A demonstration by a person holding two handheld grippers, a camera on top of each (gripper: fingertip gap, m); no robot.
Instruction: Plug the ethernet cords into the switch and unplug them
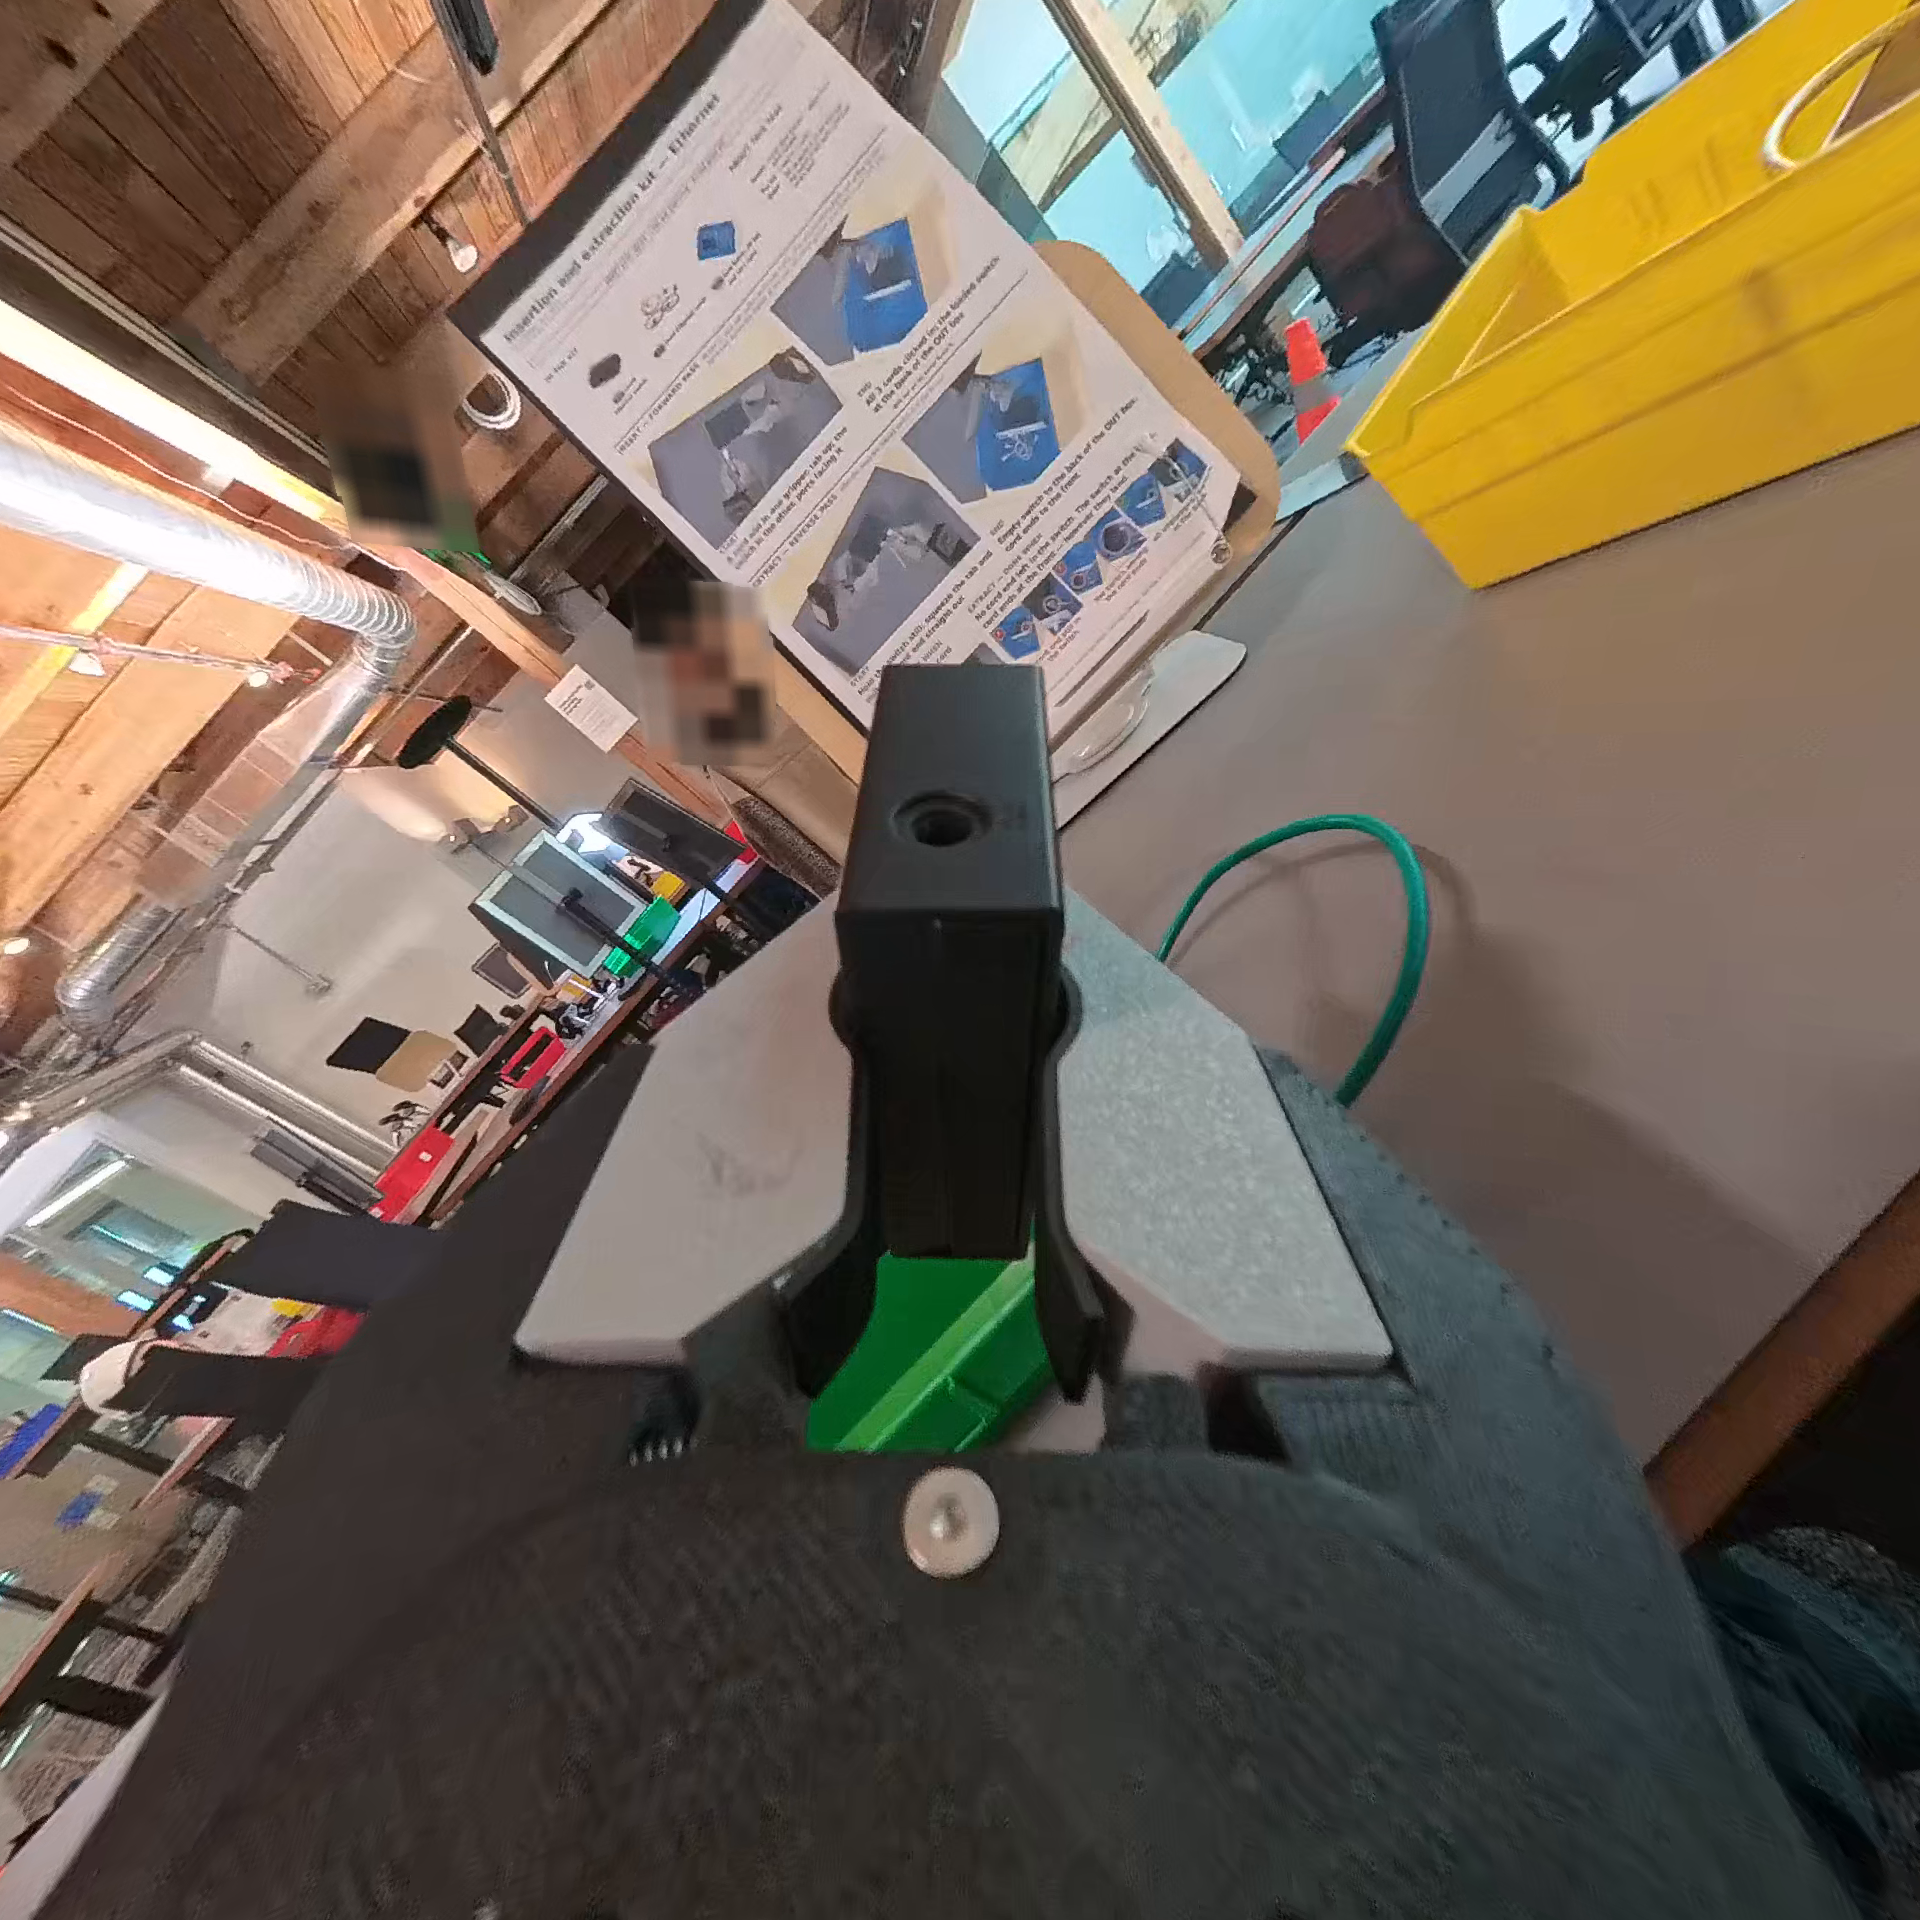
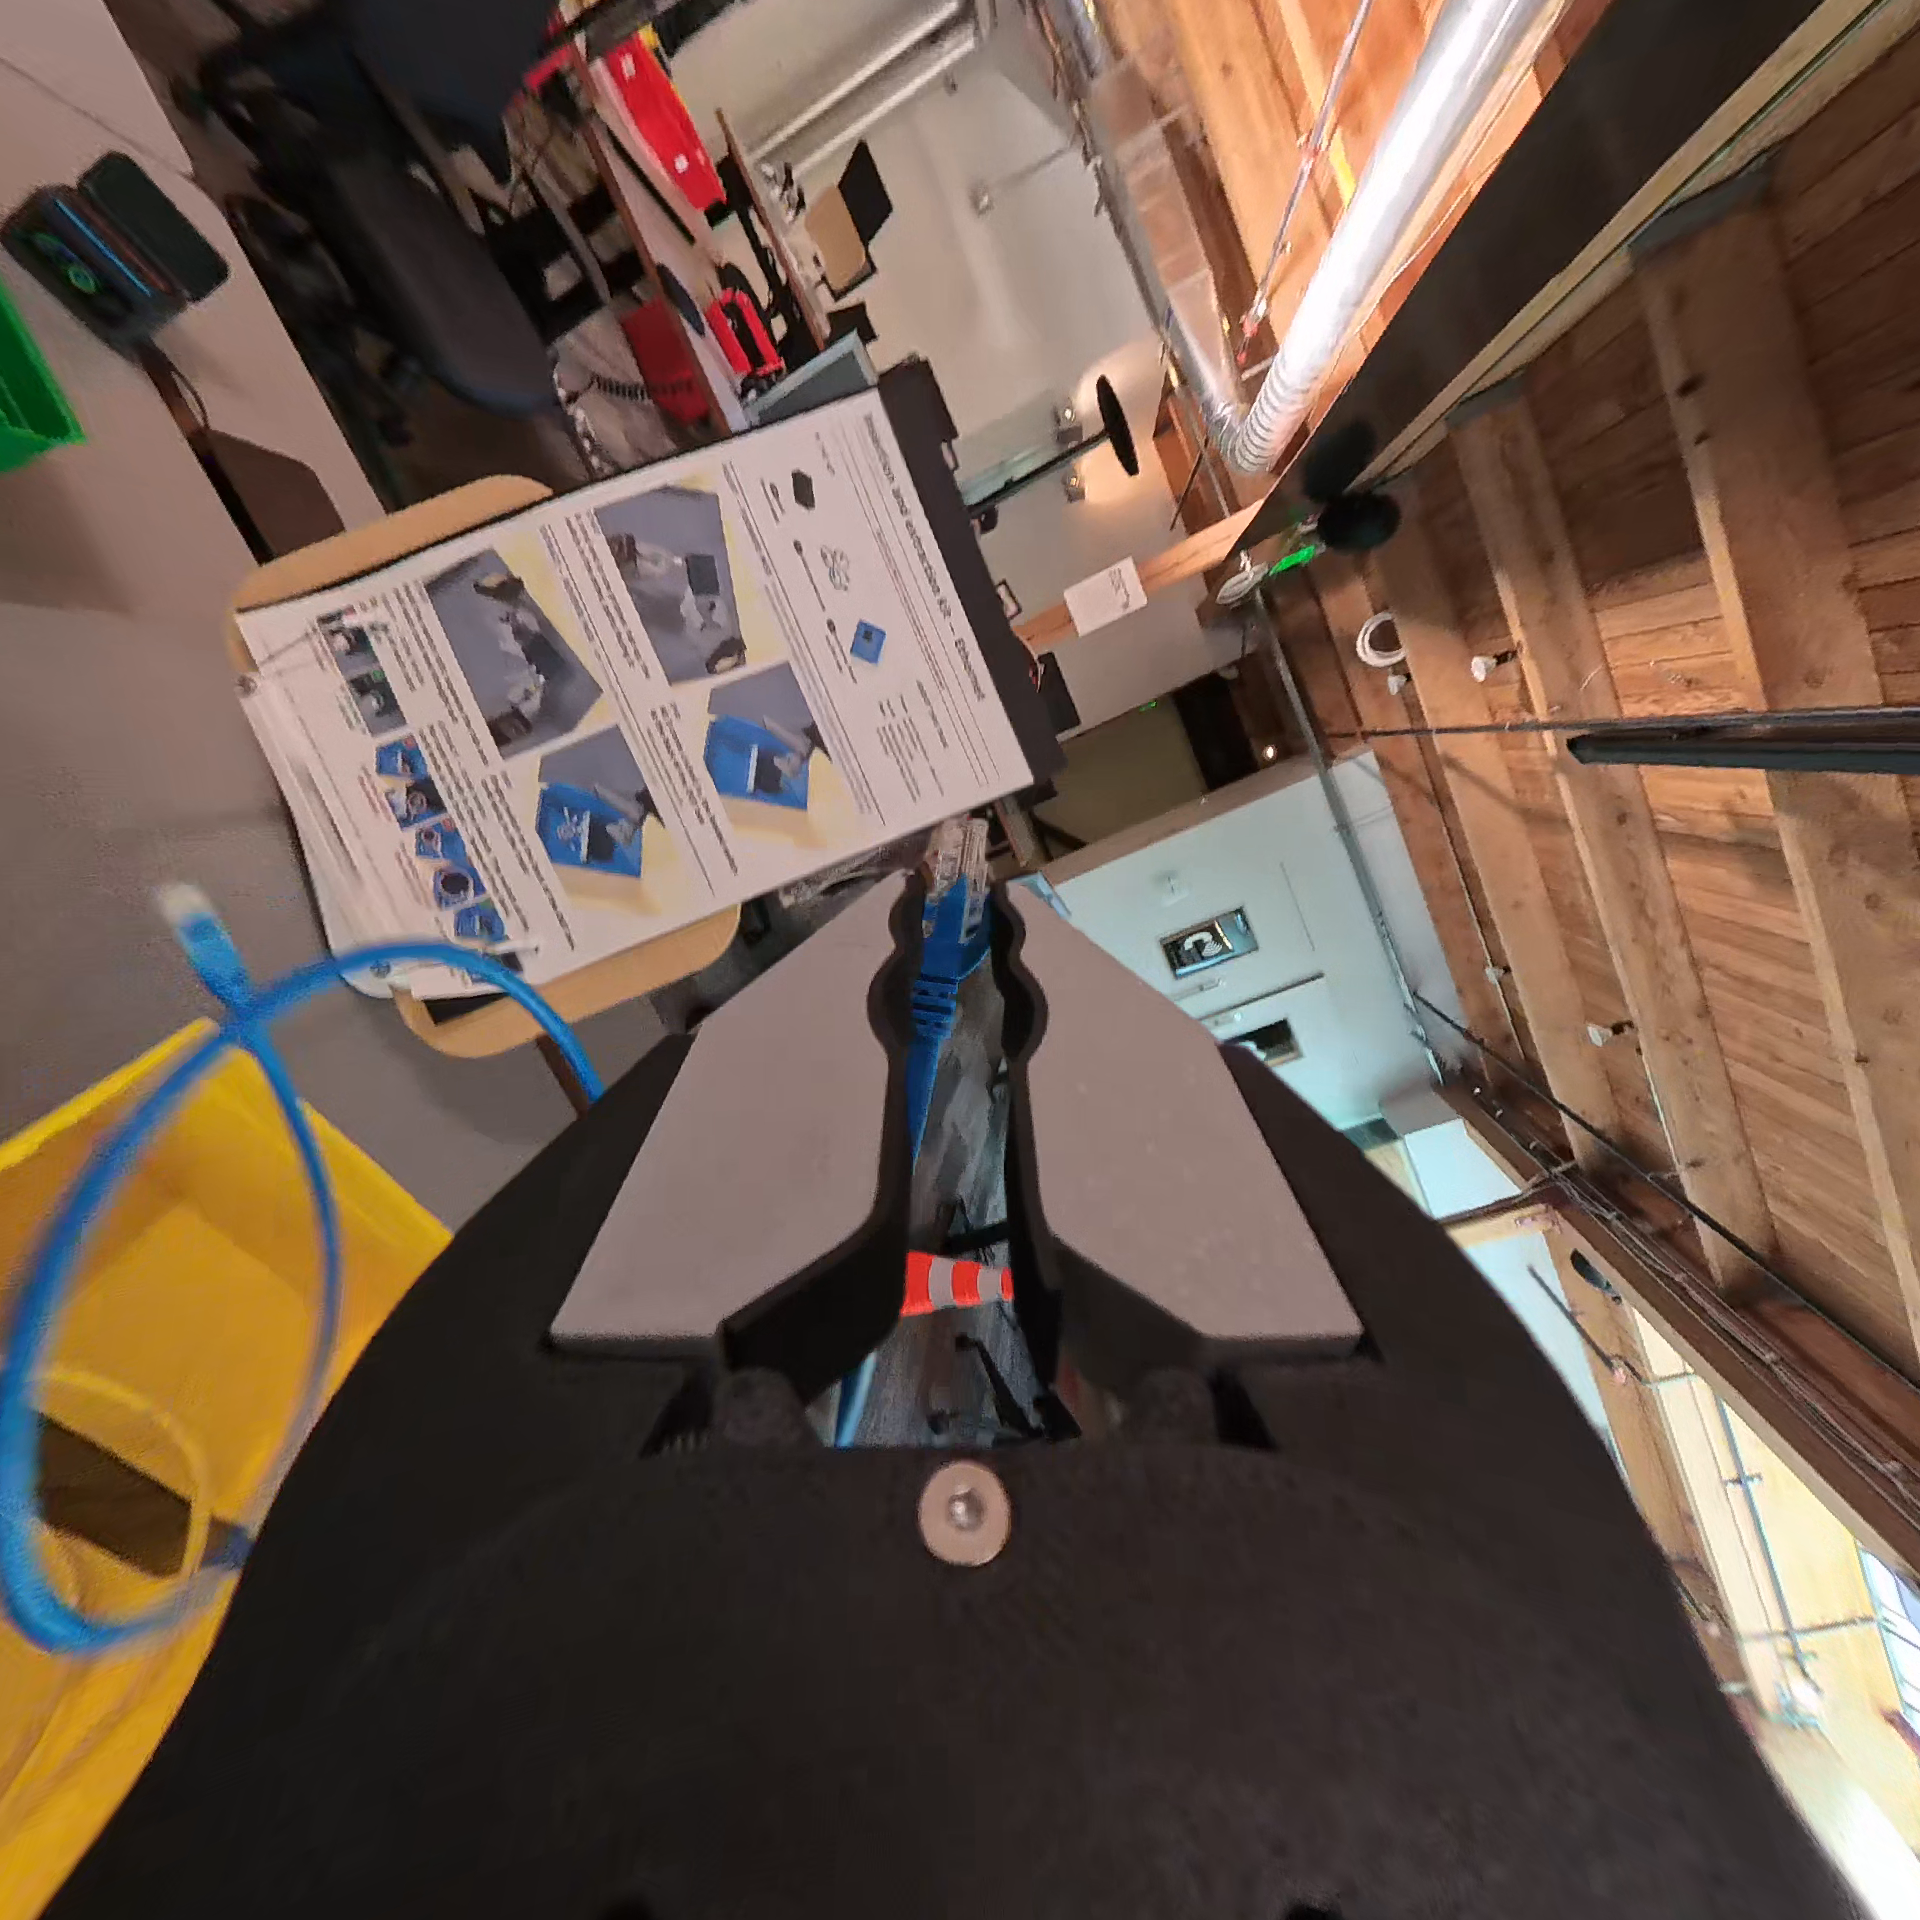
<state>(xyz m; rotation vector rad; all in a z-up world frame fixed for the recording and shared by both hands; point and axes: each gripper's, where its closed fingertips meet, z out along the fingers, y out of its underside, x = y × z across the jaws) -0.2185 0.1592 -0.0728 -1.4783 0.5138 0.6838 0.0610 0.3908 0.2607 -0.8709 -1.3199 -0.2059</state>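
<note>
My left gripper is shut on the black switch, a boxy block held upright between the fingers with a round hole facing the camera. A green ethernet cord arcs over the table behind it on the right. My right gripper is shut on the blue ethernet cord just behind its clear plug, which sticks out past the fingertips. The cord loops back to the left, and its other blue plug hangs free above the yellow bin.
An instruction sheet on a stand is at the back of the grey-brown table; it also shows in the right wrist view. Yellow bins sit at the right rear. A yellow bin lies under the blue loop. Some 50 centimeters of space lies between my two pairs of fingers.
</note>
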